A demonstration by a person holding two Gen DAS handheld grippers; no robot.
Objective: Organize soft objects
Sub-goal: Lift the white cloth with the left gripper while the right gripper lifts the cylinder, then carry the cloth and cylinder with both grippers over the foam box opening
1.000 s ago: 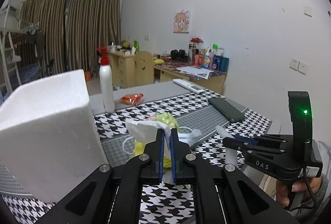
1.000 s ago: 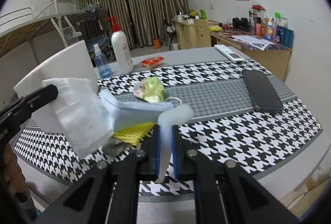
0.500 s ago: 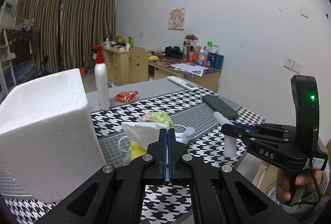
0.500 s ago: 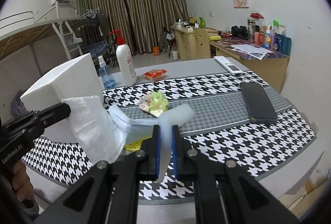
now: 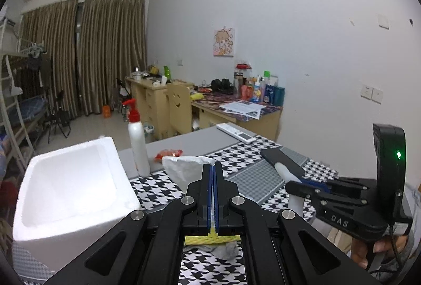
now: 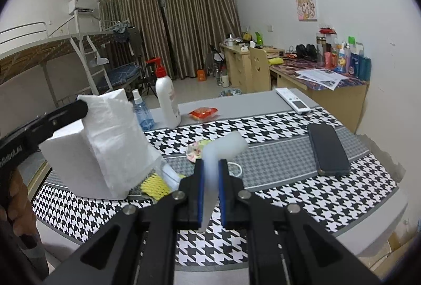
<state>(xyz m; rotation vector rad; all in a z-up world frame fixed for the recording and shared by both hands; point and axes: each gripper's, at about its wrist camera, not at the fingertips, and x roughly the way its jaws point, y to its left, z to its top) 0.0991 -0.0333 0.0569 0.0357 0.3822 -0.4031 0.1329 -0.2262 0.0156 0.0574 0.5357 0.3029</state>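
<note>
My left gripper (image 5: 213, 166) is shut on a white tissue sheet (image 5: 184, 169) and holds it in the air beside the open white foam box (image 5: 68, 187); the tissue (image 6: 110, 137) hangs from its tip (image 6: 81, 107) in the right wrist view. My right gripper (image 6: 211, 164) is shut on a pale foam strip (image 6: 218, 153), which bends over above the jaws; it also shows in the left wrist view (image 5: 286, 174). A yellow sponge cloth (image 6: 155, 185), a face mask (image 6: 171, 174) and a crumpled yellow-green wrapper (image 6: 197, 149) lie on the houndstooth table mat (image 6: 276, 195).
A white pump bottle (image 6: 167, 98), a small blue spray bottle (image 6: 143, 114), an orange snack packet (image 6: 204, 112), a remote control (image 6: 293, 101) and a black phone (image 6: 329, 149) lie on the table. A grey rag (image 5: 223, 249) lies by the sponge.
Both grippers have risen. The tissue came up off the pile and now hangs by the foam box; the foam strip rose with my right gripper and separated from the tissue.
</note>
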